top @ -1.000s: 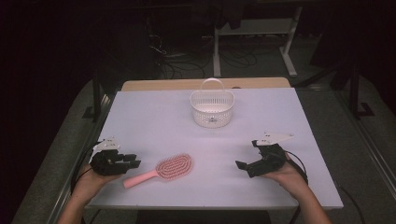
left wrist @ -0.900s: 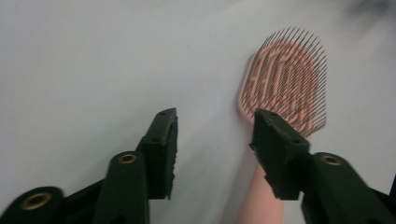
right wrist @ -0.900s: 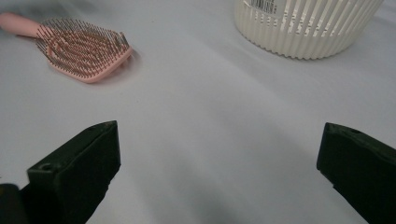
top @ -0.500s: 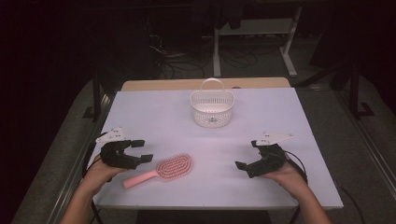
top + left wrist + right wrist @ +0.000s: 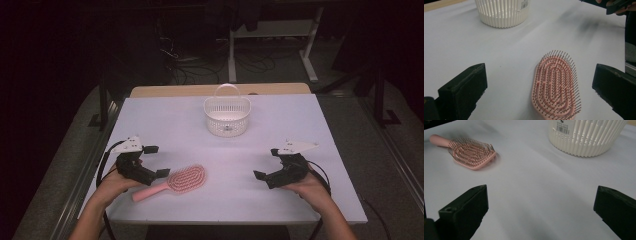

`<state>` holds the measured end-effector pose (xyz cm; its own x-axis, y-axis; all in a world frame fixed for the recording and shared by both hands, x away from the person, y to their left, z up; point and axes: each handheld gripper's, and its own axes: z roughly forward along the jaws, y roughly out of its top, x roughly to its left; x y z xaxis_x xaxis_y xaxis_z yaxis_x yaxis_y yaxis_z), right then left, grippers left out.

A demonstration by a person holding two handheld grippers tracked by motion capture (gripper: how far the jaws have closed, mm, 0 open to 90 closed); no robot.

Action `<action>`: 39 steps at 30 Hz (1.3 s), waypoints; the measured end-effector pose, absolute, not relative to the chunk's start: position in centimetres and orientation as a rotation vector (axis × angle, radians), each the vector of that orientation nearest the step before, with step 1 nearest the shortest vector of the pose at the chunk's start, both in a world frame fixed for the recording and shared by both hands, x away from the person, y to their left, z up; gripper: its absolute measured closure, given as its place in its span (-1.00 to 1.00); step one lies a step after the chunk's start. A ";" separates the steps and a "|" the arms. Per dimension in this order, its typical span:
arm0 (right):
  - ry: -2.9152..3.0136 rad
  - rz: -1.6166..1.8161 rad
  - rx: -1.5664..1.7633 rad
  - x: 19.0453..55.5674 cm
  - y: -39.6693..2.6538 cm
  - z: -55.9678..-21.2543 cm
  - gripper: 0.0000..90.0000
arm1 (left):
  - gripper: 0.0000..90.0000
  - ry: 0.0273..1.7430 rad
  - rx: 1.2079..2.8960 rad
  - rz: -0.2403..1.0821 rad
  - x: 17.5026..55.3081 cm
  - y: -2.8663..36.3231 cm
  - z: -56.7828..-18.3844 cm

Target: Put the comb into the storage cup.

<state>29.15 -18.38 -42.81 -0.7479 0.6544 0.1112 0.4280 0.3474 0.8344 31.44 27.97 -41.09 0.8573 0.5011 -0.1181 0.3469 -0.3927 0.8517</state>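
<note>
nearest the person, the left gripper (image 5: 150,162) hangs just over the handle end of a pink oval plastic hairbrush with fine bristles (image 5: 172,182), its jaws having just been opening and now spread wide with nothing pressed between them; in the left gripper view the brush head (image 5: 556,85) lies ahead between the two black jaws, bristles up. the brush lies flat on the white table (image 5: 310,125), left of the middle, head pointing toward the centre. it looks light and stiff, and the smooth handle is the sensible place to pinch, across its narrow sides; the bristle bed would flex and slip. the right gripper (image 5: 267,165) rests well apart on the right, jaws wide too, holding nothing. farther back, near the far edge, stands a white slatted plastic basket with a hoop handle (image 5: 227,116), upright and seemingly empty.
</note>
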 end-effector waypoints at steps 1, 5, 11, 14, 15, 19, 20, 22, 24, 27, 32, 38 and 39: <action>2.369 1.353 0.971 29.2 -18.5 -42.8 -1.00 | -1.00 0.625 2.018 0.192 31.5 28.0 -41.1; 2.362 1.356 0.964 29.3 -18.6 -42.7 -1.00 | -1.00 0.617 2.028 0.198 31.5 28.0 -41.0; 2.357 1.363 0.956 29.3 -18.7 -42.7 -1.00 | -1.00 0.616 2.043 0.207 31.5 27.9 -40.9; 2.362 1.359 0.962 29.4 -18.6 -42.7 -1.00 | -1.00 0.613 2.050 0.197 31.6 27.9 -40.8; 2.361 1.361 0.959 29.4 -18.6 -42.7 -1.00 | -1.00 0.612 2.051 0.194 31.6 27.9 -40.8; 2.359 1.361 0.958 29.3 -18.7 -42.6 -1.00 | -1.00 0.608 2.057 0.189 31.6 27.8 -40.6; 2.359 1.361 0.959 29.3 -18.7 -42.6 -1.00 | -1.00 0.604 2.058 0.186 31.5 27.8 -40.6; 2.360 1.358 0.960 29.3 -18.6 -42.6 -1.00 | -0.99 0.592 2.061 0.181 31.5 27.7 -40.6; 2.362 1.357 0.961 29.3 -18.6 -42.6 -1.00 | -0.99 0.584 2.066 0.171 31.6 27.6 -40.5; 2.365 1.354 0.960 29.3 -18.6 -42.7 -1.00 | -0.99 0.560 2.076 0.155 31.7 27.4 -40.5; 2.359 1.354 0.962 29.2 -18.6 -42.6 -1.00 | -0.99 0.522 2.076 0.127 31.7 27.1 -40.4; 2.362 1.352 0.962 29.2 -18.6 -42.6 -1.00 | -0.99 0.499 2.092 0.128 31.7 26.7 -40.4; 2.362 1.350 0.964 29.2 -18.6 -42.6 -1.00 | -0.96 0.498 2.094 0.130 31.7 26.7 -40.3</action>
<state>29.19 -18.59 -42.65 -0.7481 0.6559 0.1004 0.4193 0.3500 0.8377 31.67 26.73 -40.35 0.9115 0.3985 -0.1020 0.2983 -0.4698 0.8309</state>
